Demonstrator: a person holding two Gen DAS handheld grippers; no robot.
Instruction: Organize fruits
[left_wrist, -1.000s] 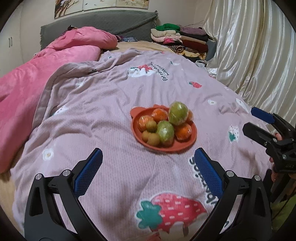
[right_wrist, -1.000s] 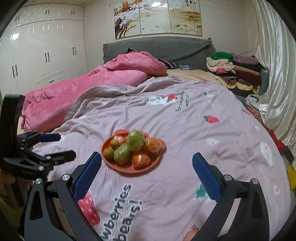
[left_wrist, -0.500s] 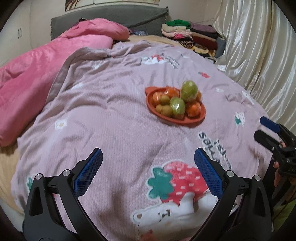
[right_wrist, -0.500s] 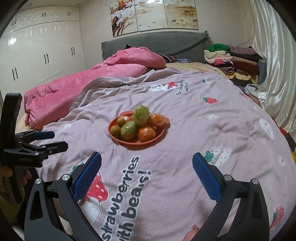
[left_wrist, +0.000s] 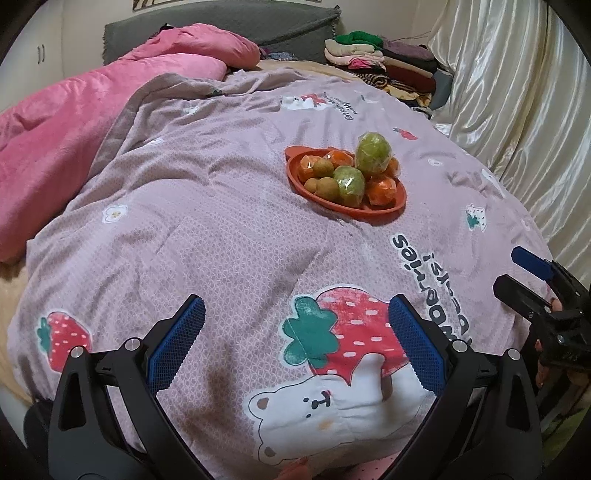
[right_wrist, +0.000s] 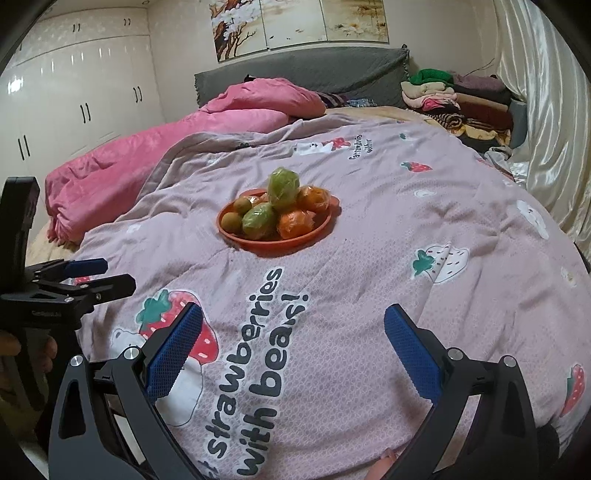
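Fruits are sitting heaped on an orange plate (right_wrist: 258, 245) in the middle of the bed, well apart from both grippers. The quilt (right_wrist: 369, 295) underneath is lying soft and rumpled, so the plate is likely resting unsteadily. The large green wrapped fruit (right_wrist: 282, 188) is riding on top of the pile, a second green one (right_wrist: 258, 220) is lying lower at the front, orange ones (right_wrist: 293, 224) are crowding the right side, and small brown ones (right_wrist: 232, 220) are sitting at the left. This heap fits either fruit gathered in or fruit waiting to be sorted out. Any grasp here is calling for a slow, level approach, since the wrapping looks slippery. The left gripper (left_wrist: 295, 339) and right gripper (right_wrist: 293, 341) are both hanging spread wide over the near edge, holding nothing. The quilt is reading "strawberries with bears!".
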